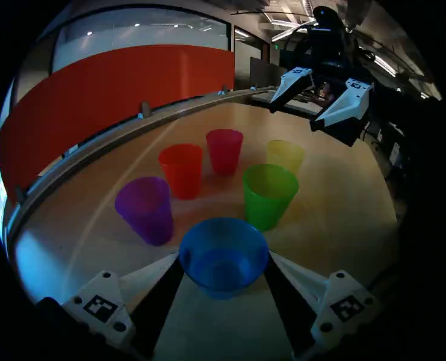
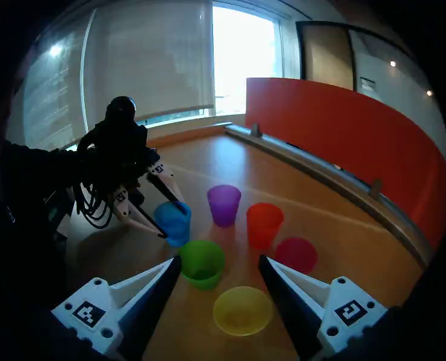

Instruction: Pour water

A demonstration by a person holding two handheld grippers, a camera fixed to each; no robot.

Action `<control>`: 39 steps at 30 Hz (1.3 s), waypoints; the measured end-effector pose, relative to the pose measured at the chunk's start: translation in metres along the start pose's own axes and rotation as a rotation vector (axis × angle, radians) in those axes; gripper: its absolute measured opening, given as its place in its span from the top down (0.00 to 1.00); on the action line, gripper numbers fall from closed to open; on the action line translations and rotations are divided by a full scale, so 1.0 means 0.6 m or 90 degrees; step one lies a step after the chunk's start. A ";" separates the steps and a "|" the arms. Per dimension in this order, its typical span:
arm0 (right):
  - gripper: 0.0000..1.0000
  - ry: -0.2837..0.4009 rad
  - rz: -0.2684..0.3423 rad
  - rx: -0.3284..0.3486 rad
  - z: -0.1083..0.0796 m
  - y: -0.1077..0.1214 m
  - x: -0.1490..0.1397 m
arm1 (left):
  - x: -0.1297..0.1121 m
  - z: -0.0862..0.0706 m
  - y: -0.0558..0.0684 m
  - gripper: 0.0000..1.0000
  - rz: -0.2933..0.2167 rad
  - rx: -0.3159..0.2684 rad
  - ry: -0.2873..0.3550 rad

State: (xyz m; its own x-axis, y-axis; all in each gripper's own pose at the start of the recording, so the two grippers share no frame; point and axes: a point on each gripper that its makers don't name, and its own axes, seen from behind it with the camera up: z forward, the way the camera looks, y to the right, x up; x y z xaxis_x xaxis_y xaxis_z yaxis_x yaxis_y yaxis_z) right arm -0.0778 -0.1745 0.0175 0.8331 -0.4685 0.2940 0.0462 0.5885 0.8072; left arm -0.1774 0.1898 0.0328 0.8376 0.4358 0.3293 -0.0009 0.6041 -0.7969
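Your left tool [image 1: 224, 257] is clenched on the blue cup [image 1: 224, 268], both fingers [image 1: 139, 281] pressing its sides just under the rim. That grip makes sense: taken high and upright, the cup sits level and can tip forward off the fingertips when you pour. I cannot tell whether it stands on the tabletop [image 1: 343, 204] or hangs just clear of it, and any water inside is too faint to confirm. Ahead of this tool the other five cups close a ring with the blue one: the purple cup [image 1: 145, 207] ahead-left, the green cup [image 1: 269, 194] ahead-right, and the orange cup [image 1: 182, 168], pink cup [image 1: 224, 150] and yellow cup [image 1: 285, 155] beyond. The ring puts every mouth within a short swing. Your right tool [image 2: 218, 259] is released and holds nothing. It hangs in the air with the yellow cup below its spread fingers and the green cup just ahead, probably parked there so the pour has room. I judge the pour not yet begun
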 end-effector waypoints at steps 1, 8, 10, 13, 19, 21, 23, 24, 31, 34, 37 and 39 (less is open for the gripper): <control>0.01 -0.001 -0.001 0.000 0.001 0.000 -0.001 | 0.002 -0.003 -0.001 0.13 -0.001 0.001 0.002; 0.01 -0.007 -0.008 0.006 0.011 -0.008 -0.005 | 0.025 -0.026 -0.005 0.14 -0.008 0.009 0.027; 0.01 -0.008 -0.010 0.008 0.015 -0.011 -0.005 | 0.032 -0.034 -0.007 0.14 -0.008 0.013 0.035; 0.01 -0.009 -0.011 0.011 0.021 -0.014 -0.005 | 0.042 -0.044 -0.011 0.14 -0.009 0.020 0.047; 0.01 -0.011 -0.012 0.017 0.033 -0.019 -0.008 | 0.067 -0.063 -0.020 0.14 -0.011 0.036 0.077; 0.01 -0.012 -0.012 0.019 0.037 -0.020 -0.010 | 0.075 -0.069 -0.023 0.14 -0.013 0.042 0.088; 0.01 -0.014 -0.012 0.021 0.039 -0.020 -0.012 | 0.082 -0.074 -0.027 0.14 -0.013 0.048 0.099; 0.01 -0.015 -0.012 0.022 0.041 -0.020 -0.014 | 0.086 -0.077 -0.030 0.14 -0.013 0.052 0.106; 0.01 -0.021 -0.017 0.027 0.052 -0.022 -0.020 | 0.115 -0.098 -0.049 0.14 -0.014 0.076 0.142; 0.01 -0.026 -0.021 0.029 0.057 -0.024 -0.024 | 0.129 -0.110 -0.055 0.13 -0.015 0.081 0.158; 0.01 -0.031 -0.025 0.032 0.063 -0.026 -0.029 | 0.143 -0.121 -0.059 0.13 -0.015 0.086 0.172; 0.01 -0.035 -0.027 0.035 0.068 -0.027 -0.032 | 0.150 -0.129 -0.062 0.13 -0.013 0.091 0.180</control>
State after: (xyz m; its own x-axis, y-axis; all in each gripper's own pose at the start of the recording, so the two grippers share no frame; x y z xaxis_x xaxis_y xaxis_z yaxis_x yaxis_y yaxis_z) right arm -0.1170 -0.2017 0.0195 0.7994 -0.5286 0.2855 0.0492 0.5312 0.8458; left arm -0.0596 0.1548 0.0531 0.9570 0.2318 0.1746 -0.0425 0.7072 -0.7058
